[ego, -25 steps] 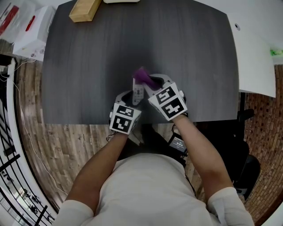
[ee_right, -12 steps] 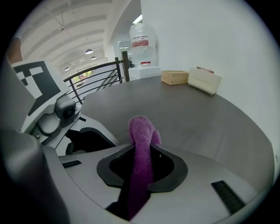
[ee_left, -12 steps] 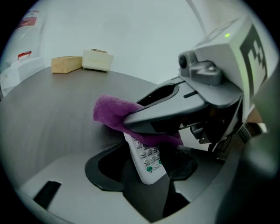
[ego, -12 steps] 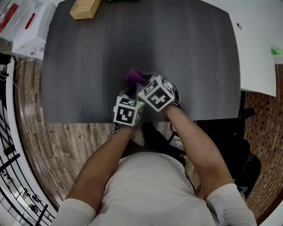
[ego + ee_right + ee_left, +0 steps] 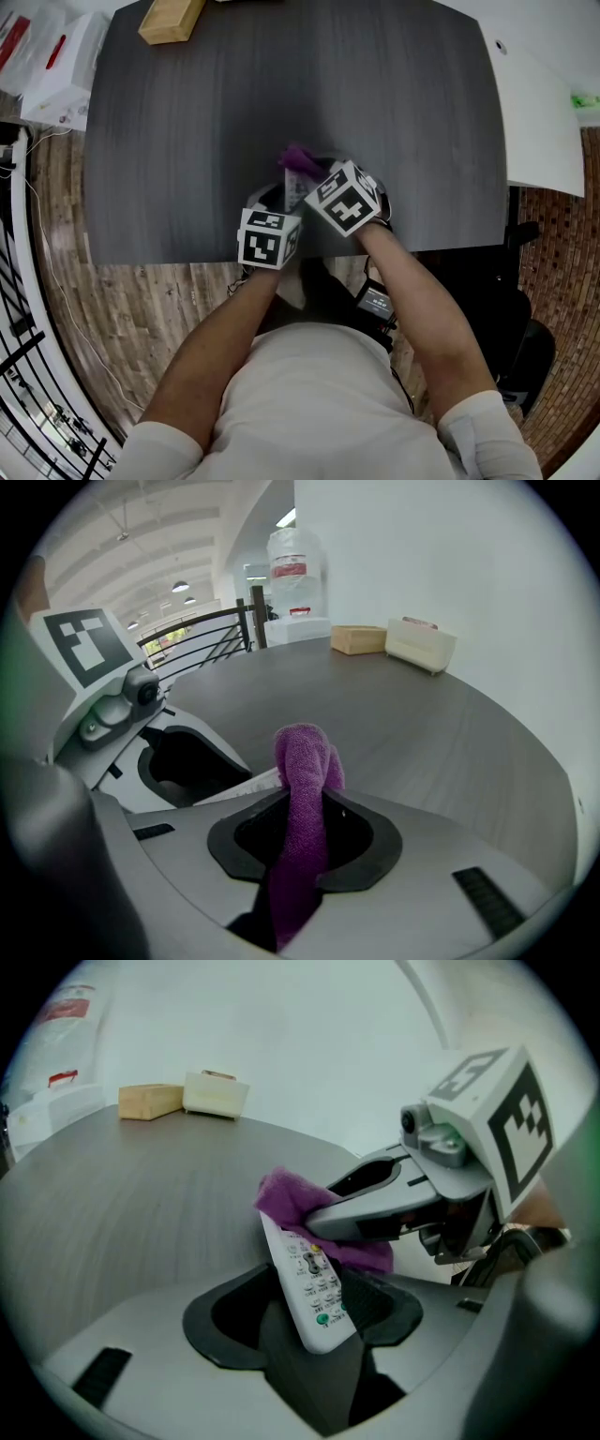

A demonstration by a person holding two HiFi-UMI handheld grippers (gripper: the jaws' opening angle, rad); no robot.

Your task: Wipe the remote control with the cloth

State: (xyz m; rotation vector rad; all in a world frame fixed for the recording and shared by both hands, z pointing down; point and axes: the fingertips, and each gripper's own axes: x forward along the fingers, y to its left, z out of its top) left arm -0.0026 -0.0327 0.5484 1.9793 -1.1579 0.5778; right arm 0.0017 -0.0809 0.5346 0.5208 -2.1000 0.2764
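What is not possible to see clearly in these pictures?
Head view: remote control mostly hidden by the marker cubes.
Left gripper view: its far end covered by the cloth; button labels too small.
Right gripper view: remote almost fully behind the cloth; only a white edge shows.

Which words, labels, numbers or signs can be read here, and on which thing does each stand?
Nothing can be read well enough to quote.
remote control: print on the buttons, too small to read.
white box: red label, too blurred to read.
marker cubes: black-and-white square patterns only, no letters.
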